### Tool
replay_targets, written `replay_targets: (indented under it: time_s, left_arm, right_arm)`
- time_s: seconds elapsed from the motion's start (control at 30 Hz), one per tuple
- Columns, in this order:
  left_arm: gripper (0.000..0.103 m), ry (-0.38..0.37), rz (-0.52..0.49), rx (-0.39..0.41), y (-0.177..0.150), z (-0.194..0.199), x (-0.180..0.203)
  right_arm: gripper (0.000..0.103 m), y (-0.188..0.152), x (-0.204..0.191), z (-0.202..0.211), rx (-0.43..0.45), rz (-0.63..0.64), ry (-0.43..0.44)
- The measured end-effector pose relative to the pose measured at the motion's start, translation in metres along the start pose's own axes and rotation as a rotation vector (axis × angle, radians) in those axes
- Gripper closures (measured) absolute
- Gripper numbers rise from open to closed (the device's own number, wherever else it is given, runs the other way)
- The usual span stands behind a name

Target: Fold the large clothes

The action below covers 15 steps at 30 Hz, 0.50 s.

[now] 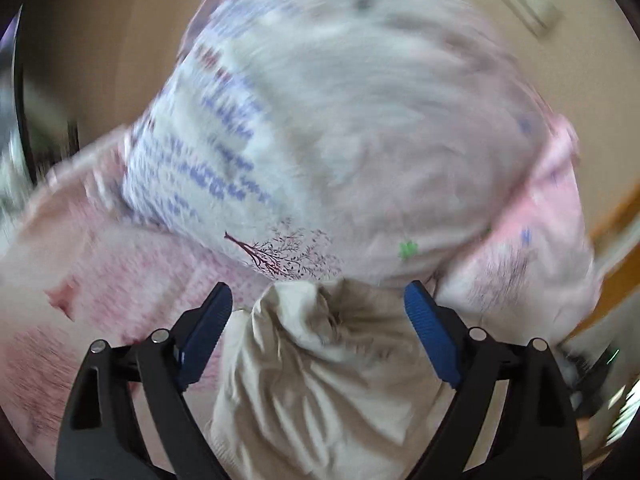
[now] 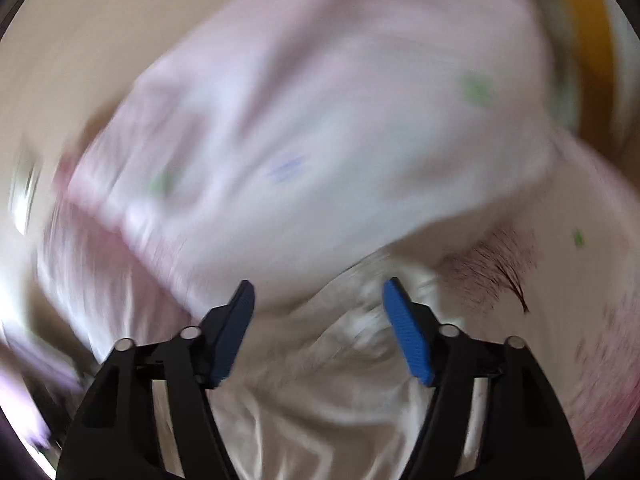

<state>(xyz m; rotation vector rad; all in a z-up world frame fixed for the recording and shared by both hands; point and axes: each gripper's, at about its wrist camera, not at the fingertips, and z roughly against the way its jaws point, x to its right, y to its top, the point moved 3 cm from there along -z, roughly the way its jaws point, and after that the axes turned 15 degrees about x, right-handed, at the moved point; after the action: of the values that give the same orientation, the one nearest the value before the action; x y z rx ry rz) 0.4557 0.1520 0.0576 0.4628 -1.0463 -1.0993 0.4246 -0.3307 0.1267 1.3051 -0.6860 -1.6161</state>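
Garment (image 1: 328,128) here is a big pink-and-white printed thing billowing in front of both cameras, heavily blurred, with a beige bunch of cloth (image 1: 320,344) sitting between our left tongs (image 1: 318,300) and again between our right tongs (image 2: 318,294). Both pairs look spread wide, gripping nothing we can make out. We'd pinch two matching corners firmly and keep them level before laying it flat.

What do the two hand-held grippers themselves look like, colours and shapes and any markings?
They look alike. The left hand-held gripper has two black plastic arms with cut-out slots, round silver pivot pins, and ribbed dark-blue pads angled outward. The right hand-held gripper has the same black frame and silver pins, with brighter blue ribbed pads. No cables, labels or sleeves are visible.
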Motion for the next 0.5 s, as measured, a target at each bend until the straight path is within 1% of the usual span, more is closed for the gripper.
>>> replay_targets:
  time_s: [0.03,0.07,0.1,0.13,0.17,0.2,0.27,0.33,0.37,0.4,0.5]
  left_arm:
    - [0.015,-0.005,-0.082,0.006,-0.008,0.007,0.016]
    - [0.015,-0.022,-0.143,0.007,-0.018,0.014,0.032]
    - [0.015,-0.052,-0.189,0.005,-0.028,0.022,0.044]
    - [0.015,-0.102,-0.226,-0.008,-0.04,0.029,0.059]
    - [0.015,-0.139,-0.245,-0.02,-0.049,0.032,0.069]
    - [0.015,-0.192,-0.284,-0.047,-0.064,0.036,0.085]
    - [0.015,-0.221,-0.348,-0.085,-0.083,0.034,0.106]
    - [0.018,-0.203,-0.422,-0.126,-0.101,0.024,0.122]
    - [0.021,-0.187,-0.441,-0.142,-0.105,0.017,0.126]
    - [0.021,-0.169,-0.449,-0.159,-0.109,0.01,0.129]
    - [0.023,-0.124,-0.42,-0.21,-0.108,-0.015,0.126]
  right_arm:
    - [0.054,-0.017,-0.025,0.003,-0.047,0.13,0.06]
    - [0.058,-0.028,-0.039,0.002,-0.072,0.197,0.084]
    - [0.066,-0.041,-0.053,0.003,-0.101,0.269,0.105]
    - [0.073,-0.058,-0.069,0.003,-0.138,0.34,0.135]
    - [0.076,-0.071,-0.082,0.002,-0.171,0.389,0.152]
    - [0.079,-0.082,-0.09,0.0,-0.199,0.428,0.161]
    - [0.079,-0.103,-0.105,-0.008,-0.245,0.517,0.142]
    - [0.079,-0.117,-0.113,-0.025,-0.271,0.593,0.058]
    - [0.079,-0.119,-0.114,-0.028,-0.286,0.593,0.038]
    - [0.079,-0.121,-0.11,-0.037,-0.306,0.582,0.017]
    - [0.081,-0.119,-0.101,-0.065,-0.37,0.516,-0.037]
